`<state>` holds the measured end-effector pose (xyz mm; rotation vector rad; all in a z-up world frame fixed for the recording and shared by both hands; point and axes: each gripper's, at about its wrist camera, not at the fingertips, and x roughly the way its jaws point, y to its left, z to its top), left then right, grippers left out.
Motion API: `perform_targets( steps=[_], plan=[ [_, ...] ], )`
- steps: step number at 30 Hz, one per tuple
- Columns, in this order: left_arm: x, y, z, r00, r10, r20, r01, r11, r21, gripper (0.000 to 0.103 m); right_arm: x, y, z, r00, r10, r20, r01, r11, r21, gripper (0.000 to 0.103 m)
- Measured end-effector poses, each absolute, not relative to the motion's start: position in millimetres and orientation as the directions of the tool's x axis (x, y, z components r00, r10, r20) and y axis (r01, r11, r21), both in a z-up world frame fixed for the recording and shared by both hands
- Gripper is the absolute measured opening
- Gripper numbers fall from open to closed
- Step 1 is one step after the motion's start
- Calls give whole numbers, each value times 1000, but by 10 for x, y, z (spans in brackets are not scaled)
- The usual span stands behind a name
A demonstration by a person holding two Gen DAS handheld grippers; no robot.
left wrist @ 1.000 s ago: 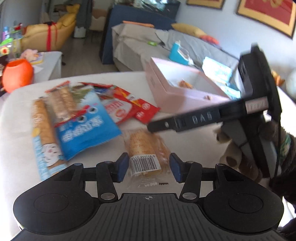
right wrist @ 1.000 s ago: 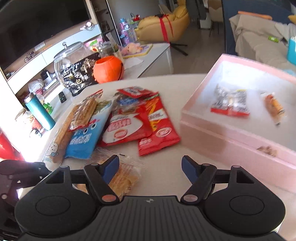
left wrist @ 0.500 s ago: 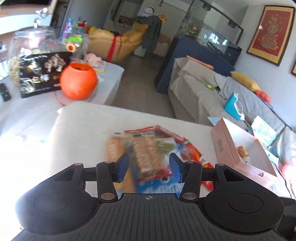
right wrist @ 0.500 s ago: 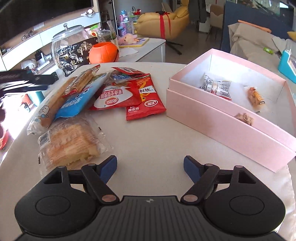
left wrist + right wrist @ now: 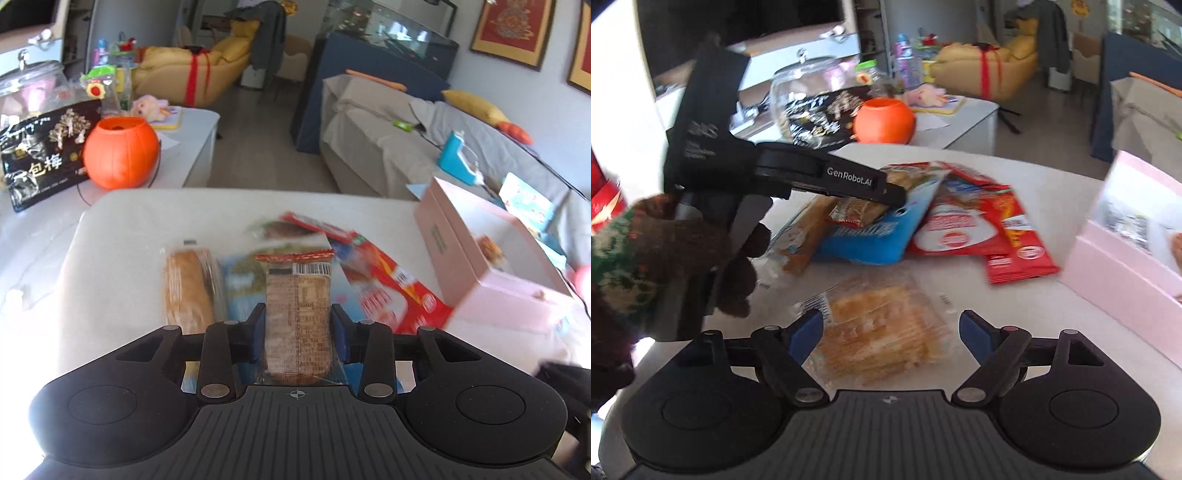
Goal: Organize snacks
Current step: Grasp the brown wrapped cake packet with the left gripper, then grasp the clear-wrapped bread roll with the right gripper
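My left gripper (image 5: 297, 332) is shut on a brown biscuit pack with a red end (image 5: 297, 317), held over the snack pile; it shows from the side in the right wrist view (image 5: 857, 210). Under it lie a blue bag (image 5: 871, 236), a long bread stick (image 5: 188, 291) and red packets (image 5: 964, 229). My right gripper (image 5: 892, 332) is open over a clear-wrapped pastry (image 5: 882, 332) on the white table (image 5: 122, 266). The open pink box (image 5: 480, 273) holds a few small snacks at the right.
An orange pumpkin pot (image 5: 120, 151), a black bag (image 5: 44, 155) and a glass jar (image 5: 812, 96) stand on the low table beyond. A sofa (image 5: 406, 140) lies behind the box. The left hand and gripper body (image 5: 709, 206) crowd the left of the right wrist view.
My left gripper has left the pastry, swung over the pile and closed on the biscuit pack. My right gripper has moved from the box side to above the pastry.
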<state>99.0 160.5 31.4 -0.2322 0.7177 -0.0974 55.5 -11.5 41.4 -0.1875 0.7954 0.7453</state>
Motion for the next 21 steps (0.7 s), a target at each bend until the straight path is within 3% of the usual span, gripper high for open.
perform_targets(
  steps=[9,15,21],
  plan=[
    [325,1385,277,731,-281,-621,92,944,-318,41,453,-426,301,524,474,-708,-621,781,63,87],
    [203,1279,258,731,-218,-646,61,965,-256,41,490,-749,230,605,359,-711,-510,860,0,87],
    [176,1298,187,712,-200,-673,39,969,-246,41,574,-1062,123,618,367,-695,-422,901,101,90]
  ],
)
